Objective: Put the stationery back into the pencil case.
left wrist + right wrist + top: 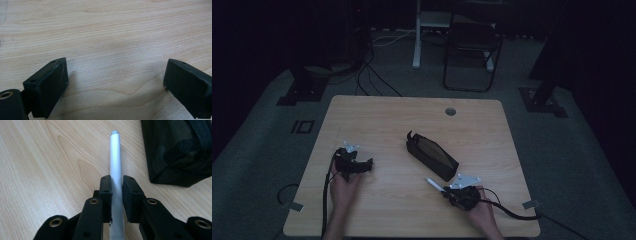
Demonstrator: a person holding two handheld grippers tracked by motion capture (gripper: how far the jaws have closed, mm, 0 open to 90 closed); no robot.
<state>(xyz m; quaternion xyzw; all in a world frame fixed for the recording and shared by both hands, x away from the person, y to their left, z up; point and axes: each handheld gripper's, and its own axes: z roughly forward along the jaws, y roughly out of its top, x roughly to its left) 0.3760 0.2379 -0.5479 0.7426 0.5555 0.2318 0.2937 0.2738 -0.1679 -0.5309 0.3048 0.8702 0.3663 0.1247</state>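
Clamping right gripper (pixel 117 188) jaws mid-shaft on white pen (pixel 116 157) beside black mesh pouch (pixel 180 150); judged light, rigid, slippery. Left gripper (pixel 116 75) jaws apart, empty.

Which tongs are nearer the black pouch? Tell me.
Right. The right tongs, shut on a white pen, sit just beside the pouch at its near end. The left tongs rest open, farther off to its left.
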